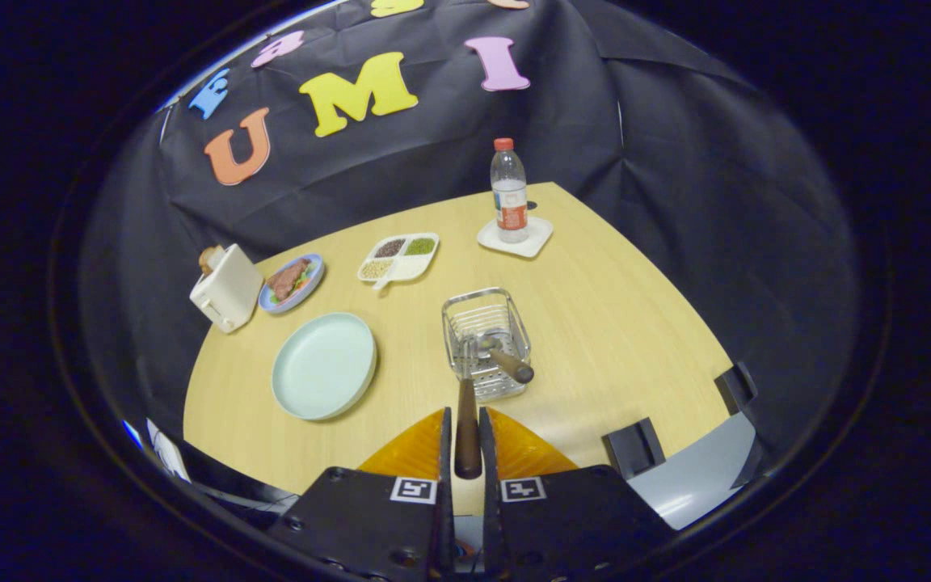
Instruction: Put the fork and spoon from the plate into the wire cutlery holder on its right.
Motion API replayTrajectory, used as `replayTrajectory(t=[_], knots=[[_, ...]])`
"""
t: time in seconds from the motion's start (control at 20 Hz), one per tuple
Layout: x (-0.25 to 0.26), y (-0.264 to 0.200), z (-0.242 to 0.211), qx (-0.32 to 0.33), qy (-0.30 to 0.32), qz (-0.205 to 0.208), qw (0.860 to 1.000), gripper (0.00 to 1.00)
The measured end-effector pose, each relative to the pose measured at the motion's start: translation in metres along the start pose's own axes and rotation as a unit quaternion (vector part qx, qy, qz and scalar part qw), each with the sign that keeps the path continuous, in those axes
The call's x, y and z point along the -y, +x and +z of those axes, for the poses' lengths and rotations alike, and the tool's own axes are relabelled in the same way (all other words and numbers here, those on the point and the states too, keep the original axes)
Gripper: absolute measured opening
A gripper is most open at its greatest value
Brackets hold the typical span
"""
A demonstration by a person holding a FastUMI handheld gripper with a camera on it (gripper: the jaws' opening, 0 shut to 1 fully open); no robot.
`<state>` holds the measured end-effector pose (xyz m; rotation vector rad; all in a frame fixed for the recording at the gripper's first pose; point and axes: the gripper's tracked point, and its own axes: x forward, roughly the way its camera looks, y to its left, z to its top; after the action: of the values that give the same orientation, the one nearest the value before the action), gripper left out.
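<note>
Gripper view: we see the hand-held gripper (pixel 466 440) clamped on the fork (pixel 465 404) handle.
Fork: tines over the holder (pixel 487 343), mid-counter.
Spoon (pixel 504 356): in holder.
Plate (pixel 324 365): left of holder.

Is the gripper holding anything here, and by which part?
Yes. The gripper is shut on the fork, clamping its wooden handle near the end, tines out over the wire cutlery holder.

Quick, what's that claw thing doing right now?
Gripper: closed on the fork by its handle, tines at the wire cutlery holder.
</note>
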<state>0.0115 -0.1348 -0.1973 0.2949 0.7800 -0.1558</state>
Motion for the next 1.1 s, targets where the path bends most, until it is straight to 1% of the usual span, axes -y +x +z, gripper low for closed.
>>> replayTrajectory(t=[0.2, 0.25, 0.35, 0.4, 0.45, 0.5, 0.55, 0.6, 0.7, 0.9, 1.0, 1.05, 1.1], knots=[[-0.006, -0.002, 0.008, 0.023, 0.001, 0.002, 1.000, 0.13], [-0.008, -0.005, 0.011, 0.028, 0.001, 0.006, 1.000, 0.21], [-0.012, -0.010, 0.014, 0.043, 0.001, 0.011, 0.999, 0.22], [-0.014, -0.012, 0.017, 0.052, 0.000, 0.011, 0.999, 0.26], [-0.015, -0.014, 0.020, 0.062, 0.001, 0.013, 0.998, 0.33], [-0.019, -0.019, 0.022, 0.072, 0.001, 0.015, 0.997, 0.34], [-0.022, -0.024, 0.025, 0.083, -0.001, 0.018, 0.996, 0.41], [-0.024, -0.028, 0.027, 0.094, -0.003, 0.019, 0.995, 0.41], [-0.029, -0.038, 0.031, 0.114, -0.015, 0.022, 0.993, 0.46], [-0.039, -0.065, 0.044, 0.175, -0.035, 0.024, 0.984, 0.55], [-0.041, -0.080, 0.048, 0.211, -0.049, 0.012, 0.976, 0.58], [-0.043, -0.088, 0.049, 0.227, -0.057, 0.006, 0.972, 0.63], [-0.046, -0.095, 0.049, 0.241, -0.062, 0.001, 0.969, 0.66]])
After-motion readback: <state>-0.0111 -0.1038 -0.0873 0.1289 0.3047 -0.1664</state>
